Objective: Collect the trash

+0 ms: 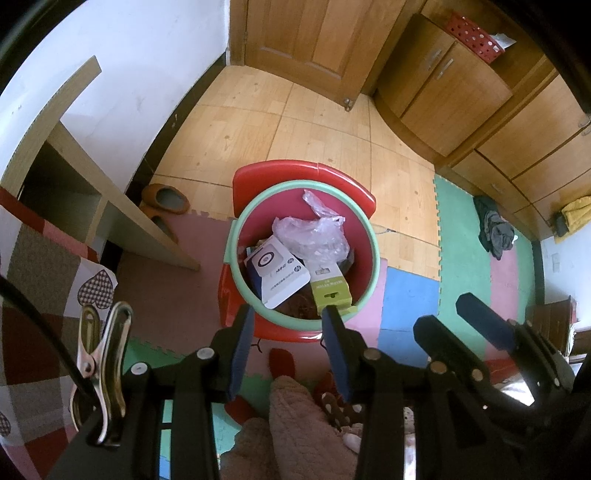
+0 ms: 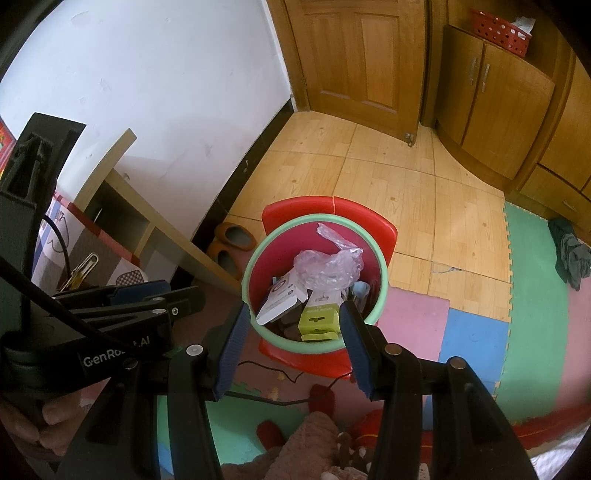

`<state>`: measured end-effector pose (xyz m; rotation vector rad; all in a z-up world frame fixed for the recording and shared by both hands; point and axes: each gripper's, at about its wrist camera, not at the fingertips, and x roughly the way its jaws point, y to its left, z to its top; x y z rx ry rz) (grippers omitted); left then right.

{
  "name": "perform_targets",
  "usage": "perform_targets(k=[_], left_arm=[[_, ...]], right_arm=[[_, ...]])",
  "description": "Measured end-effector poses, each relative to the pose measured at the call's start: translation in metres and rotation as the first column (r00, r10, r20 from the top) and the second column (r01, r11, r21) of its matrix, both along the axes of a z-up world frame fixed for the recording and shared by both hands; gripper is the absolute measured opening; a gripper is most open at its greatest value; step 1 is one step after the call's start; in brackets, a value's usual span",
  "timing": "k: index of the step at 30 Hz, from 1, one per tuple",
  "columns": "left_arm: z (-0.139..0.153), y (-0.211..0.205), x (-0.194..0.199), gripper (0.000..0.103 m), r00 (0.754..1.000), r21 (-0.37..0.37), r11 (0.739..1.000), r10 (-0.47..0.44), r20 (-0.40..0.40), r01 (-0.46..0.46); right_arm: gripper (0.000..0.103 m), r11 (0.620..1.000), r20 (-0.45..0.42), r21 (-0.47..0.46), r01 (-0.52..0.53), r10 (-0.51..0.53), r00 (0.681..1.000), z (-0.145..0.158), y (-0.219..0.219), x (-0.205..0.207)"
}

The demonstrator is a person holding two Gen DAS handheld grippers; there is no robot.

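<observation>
With both the left gripper (image 1: pixel 288 319) and right gripper (image 2: pixel 293 314) parted and empty above the centre-frame bin (image 1: pixel 236 229), the drop looks done; next comes finding more trash.

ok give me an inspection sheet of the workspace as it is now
surface: wood floor with coloured foam mats.
job's things: red bin with green rim on a red stool, holding a clear plastic bag, a white box and a green box.
clutter: slippers, dark clothes, red basket on a cabinet.
grippers: left gripper and right gripper, jaws open and empty, above the bin.
cables: black cable on the mat.
surroundings: white wall, wooden door, cabinets.
</observation>
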<state>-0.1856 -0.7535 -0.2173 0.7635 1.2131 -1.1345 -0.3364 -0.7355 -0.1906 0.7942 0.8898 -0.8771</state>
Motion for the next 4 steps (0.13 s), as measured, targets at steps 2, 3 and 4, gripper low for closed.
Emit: perform_targets(k=[2,3,4], left_arm=[[-0.0003,0.0004,-0.0006,0.040,1.000,0.000,1.000,0.000,-0.001,0.000],[-0.0003,0.0004,-0.0006,0.040,1.000,0.001,1.000,-0.001,0.000,0.001],[-0.0003,0.0003,0.0001,0.040,1.000,0.000,1.000,-0.002,0.000,0.002]], right_arm=[[0.052,1.000,0.000,0.000,0.000,0.000,1.000,0.0001,0.0002,0.0005],[0.052,1.000,0.000,0.000,0.000,0.000,1.000,0.0001,0.0001,0.0006],[0.052,1.000,0.000,-0.001,-0.001,0.001,1.000,-0.0004,0.0001,-0.0002]])
